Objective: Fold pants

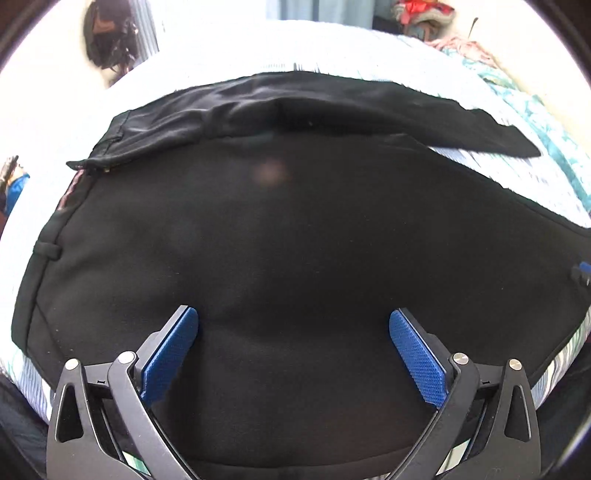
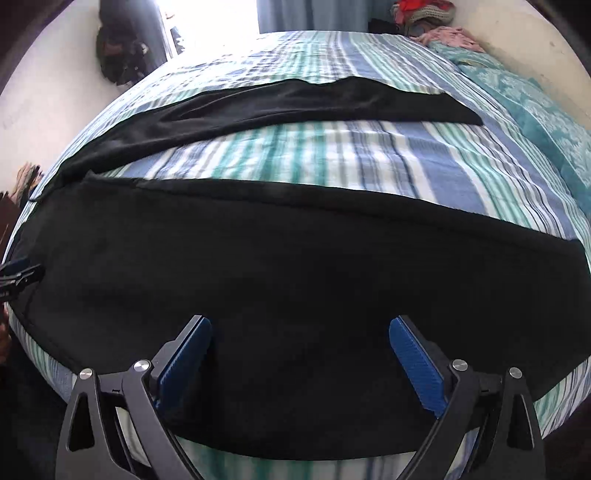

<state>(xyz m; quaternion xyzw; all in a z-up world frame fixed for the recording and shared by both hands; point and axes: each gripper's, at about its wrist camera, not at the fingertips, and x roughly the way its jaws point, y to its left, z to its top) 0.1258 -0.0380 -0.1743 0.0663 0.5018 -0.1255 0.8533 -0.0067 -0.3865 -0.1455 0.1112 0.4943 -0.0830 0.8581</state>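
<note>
Pants (image 1: pixel 295 229) of black cloth are lying spread flat on a bed (image 2: pixel 332 155) covered with a blue, teal and white striped sheet, the two legs splitting apart toward the right so that a wedge of sheet is showing between them. In the left wrist view the waistband end is sitting at the left, with a belt loop visible on its edge, and the far leg is stretching across the top of the cloth. The left gripper (image 1: pixel 293 321) is hovering over the near, wide part of the pants, its blue-padded jaws standing wide apart and holding nothing. The right gripper (image 2: pixel 300 328) is likewise gaping wide over the near leg, empty, with its pads above the dark cloth; whether they are touching it cannot be told. A teal patterned blanket (image 2: pixel 524 107) is lying along the bed's far right side, and a heap of clothes (image 2: pixel 424 14) is sitting beyond the bed.
</note>
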